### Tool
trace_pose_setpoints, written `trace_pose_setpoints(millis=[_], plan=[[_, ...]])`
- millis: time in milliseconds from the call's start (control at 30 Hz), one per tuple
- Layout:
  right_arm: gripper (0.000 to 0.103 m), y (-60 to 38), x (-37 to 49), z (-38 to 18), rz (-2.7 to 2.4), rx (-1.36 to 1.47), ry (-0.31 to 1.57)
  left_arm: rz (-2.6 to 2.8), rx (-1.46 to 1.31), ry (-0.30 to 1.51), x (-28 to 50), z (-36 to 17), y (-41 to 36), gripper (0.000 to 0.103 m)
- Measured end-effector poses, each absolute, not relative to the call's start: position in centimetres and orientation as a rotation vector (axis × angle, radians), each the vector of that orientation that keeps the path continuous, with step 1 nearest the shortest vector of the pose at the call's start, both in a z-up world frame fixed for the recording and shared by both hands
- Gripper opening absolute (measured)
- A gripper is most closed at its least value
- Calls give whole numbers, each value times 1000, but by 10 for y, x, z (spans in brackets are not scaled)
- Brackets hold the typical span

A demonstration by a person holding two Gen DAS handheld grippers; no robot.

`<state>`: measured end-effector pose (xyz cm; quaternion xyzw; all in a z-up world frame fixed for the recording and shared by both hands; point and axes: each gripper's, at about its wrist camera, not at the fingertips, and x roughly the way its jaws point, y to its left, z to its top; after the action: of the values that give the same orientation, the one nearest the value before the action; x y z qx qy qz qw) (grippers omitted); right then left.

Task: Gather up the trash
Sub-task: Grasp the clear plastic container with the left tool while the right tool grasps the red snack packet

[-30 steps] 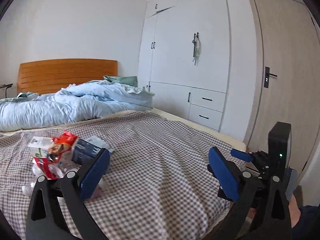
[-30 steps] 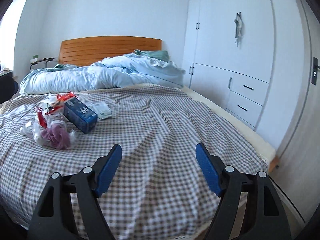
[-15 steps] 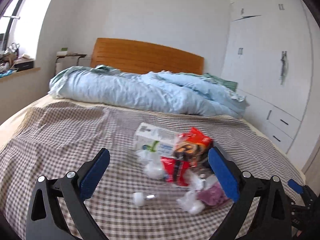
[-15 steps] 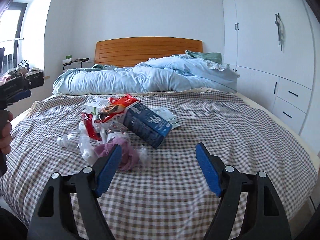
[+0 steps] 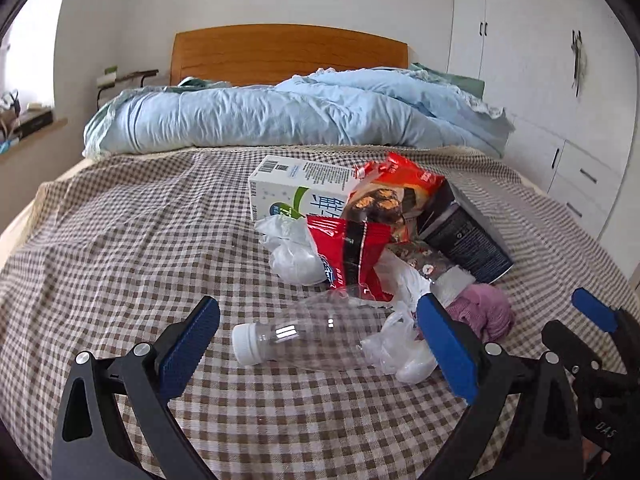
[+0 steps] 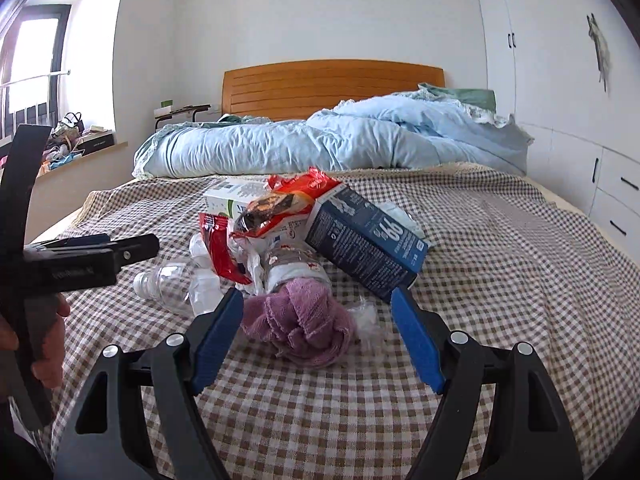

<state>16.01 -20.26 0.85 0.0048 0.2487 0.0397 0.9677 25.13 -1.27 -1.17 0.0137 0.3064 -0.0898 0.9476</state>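
one trash pile (image 5: 372, 248): wrappers, cartons, clear bottle (image 5: 304, 334) | left hand-held gripper (image 5: 316, 354) released | right hand-held gripper (image 6: 318, 338) released

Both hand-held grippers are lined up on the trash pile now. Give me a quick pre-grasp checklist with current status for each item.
1. Left hand-held gripper open: ok, jaws spread wide.
2. Right hand-held gripper open: ok.
3. Clear plastic bottle lies between the left jaws' line: ok, on its side, cap toward the left.
4. Purple cloth centred ahead of the right hand-held gripper: ok.
5. Either gripper touching its target: not ok, both appear short of contact.
6. Trash bag or bin to drop into: cannot tell, none in view.
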Motion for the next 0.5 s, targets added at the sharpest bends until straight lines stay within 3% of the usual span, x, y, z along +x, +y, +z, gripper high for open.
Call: trace_pose_setpoints(millis=[133, 267, 400, 500], plan=[[73, -209, 157, 7, 80, 11, 503, -73, 67, 656, 267, -30, -30, 95], [73, -217, 151, 9, 84, 20, 493, -28, 51, 698, 278, -36, -23, 69], [73, -228, 149, 10, 79, 35, 496, -5, 20, 737, 279, -38, -6, 59], [73, -231, 150, 10, 89, 58, 505, -6, 29, 709, 270, -27, 4, 37]])
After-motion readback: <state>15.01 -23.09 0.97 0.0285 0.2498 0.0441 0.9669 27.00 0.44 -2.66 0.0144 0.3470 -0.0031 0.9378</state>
